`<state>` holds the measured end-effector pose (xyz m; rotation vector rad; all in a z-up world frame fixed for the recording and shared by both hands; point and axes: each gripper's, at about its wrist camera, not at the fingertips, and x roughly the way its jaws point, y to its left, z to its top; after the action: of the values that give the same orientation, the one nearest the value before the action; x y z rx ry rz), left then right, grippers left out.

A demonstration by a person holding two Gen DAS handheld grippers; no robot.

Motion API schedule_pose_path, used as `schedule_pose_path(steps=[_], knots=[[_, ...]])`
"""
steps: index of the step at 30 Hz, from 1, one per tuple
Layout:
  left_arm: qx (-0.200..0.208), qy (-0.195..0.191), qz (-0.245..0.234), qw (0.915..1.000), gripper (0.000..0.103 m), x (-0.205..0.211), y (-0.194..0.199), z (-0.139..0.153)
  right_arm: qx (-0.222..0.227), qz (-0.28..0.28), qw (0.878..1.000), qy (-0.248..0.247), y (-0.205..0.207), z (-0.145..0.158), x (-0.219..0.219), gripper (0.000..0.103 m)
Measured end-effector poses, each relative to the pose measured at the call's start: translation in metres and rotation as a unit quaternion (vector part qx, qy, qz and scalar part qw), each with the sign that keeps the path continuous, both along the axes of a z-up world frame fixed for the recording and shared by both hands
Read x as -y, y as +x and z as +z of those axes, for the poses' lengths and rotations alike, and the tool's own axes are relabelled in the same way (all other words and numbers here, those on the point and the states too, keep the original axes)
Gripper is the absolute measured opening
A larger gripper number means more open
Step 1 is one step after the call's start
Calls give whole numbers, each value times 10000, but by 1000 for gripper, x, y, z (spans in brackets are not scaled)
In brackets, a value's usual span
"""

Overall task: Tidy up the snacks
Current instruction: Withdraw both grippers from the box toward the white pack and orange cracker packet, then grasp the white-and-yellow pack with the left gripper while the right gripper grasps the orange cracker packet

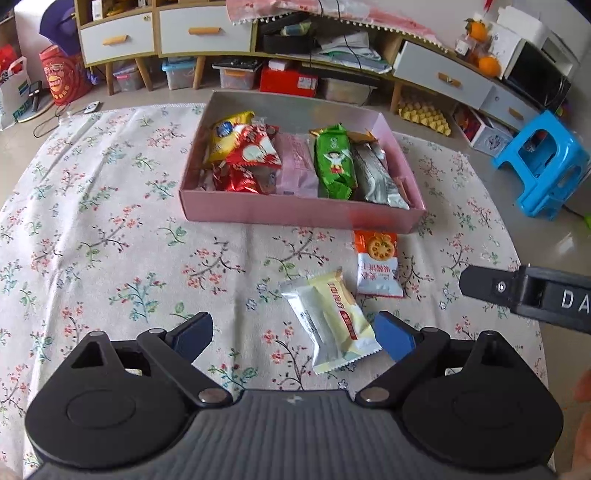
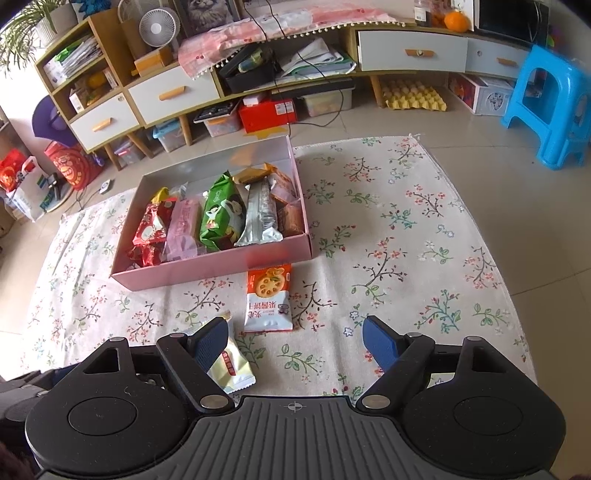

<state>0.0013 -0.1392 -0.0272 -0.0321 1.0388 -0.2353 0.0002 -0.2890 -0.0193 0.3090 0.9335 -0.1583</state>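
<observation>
A pink box [image 1: 295, 214] [image 2: 207, 269] holding several snack packs stands on the floral cloth. In front of it lie an orange-and-white biscuit pack [image 1: 377, 264] [image 2: 269, 299] and a pale yellow-and-silver snack pack [image 1: 328, 319] [image 2: 232, 363]. My left gripper [image 1: 293, 334] hovers open above the cloth, and the yellow pack lies below it near its right blue pad [image 1: 393, 336]. My right gripper [image 2: 291, 341] is open too, just short of the biscuit pack; its left finger [image 2: 208, 341] overlaps the yellow pack. Part of the right gripper's body [image 1: 524, 293] shows at the left wrist view's right edge.
The floral cloth [image 1: 110, 240] [image 2: 406, 258] covers the floor area around the box. Behind stands a long low cabinet [image 1: 207, 33] [image 2: 173, 94] with storage bins beneath. A blue plastic stool [image 1: 543, 164] [image 2: 550, 103] sits at the right.
</observation>
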Motion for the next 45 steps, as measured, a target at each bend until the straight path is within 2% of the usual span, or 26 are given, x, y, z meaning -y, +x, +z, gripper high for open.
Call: schedule_pose_path(steps=[3, 9, 14, 16, 17, 18, 19, 21, 24, 28, 34, 39, 45], knots=[[-62, -77, 15, 10000, 93, 4, 1, -7, 12, -39, 10000, -5, 0, 0, 1, 82], [-249, 132, -119, 9995, 90, 28, 7, -36, 1, -46, 10000, -42, 1, 0, -1, 82], [57, 445, -371, 9983, 81, 47, 7, -49, -22, -28, 10000, -83, 2, 0, -2, 82], [65, 492, -452, 9977, 65, 50, 8, -56, -52, -26, 9999, -112, 3, -2, -3, 81], [-25, 474, -476, 9977, 61, 50, 9, -59, -80, -48, 9998, -178, 4, -3, -3, 82], [2, 485, -492, 9976, 57, 49, 9, -60, -87, -40, 9997, -203, 4, -4, -3, 82], [103, 568, -516, 9970, 46, 50, 8, -59, -101, -33, 9998, -180, 5, -5, -2, 82], [185, 630, -560, 9963, 34, 49, 7, -56, -142, -79, 9998, -124, 7, -6, 1, 82], [161, 434, -528, 9975, 27, 42, 9, -51, -189, -159, 9995, -212, 9, -9, 4, 82], [212, 387, -532, 9976, 22, 36, 9, -44, -315, -156, 9992, -211, 16, -15, 5, 82], [151, 111, -410, 9990, 15, 26, 14, -38, -518, -123, 9982, -278, 26, -28, 3, 82], [117, -414, -95, 9990, 13, 3, 25, -24, -630, -128, 9978, -182, 42, -42, 4, 82], [77, -931, 284, 9952, 13, -24, 35, -14, -604, 61, 9975, -365, 61, -60, -7, 82]])
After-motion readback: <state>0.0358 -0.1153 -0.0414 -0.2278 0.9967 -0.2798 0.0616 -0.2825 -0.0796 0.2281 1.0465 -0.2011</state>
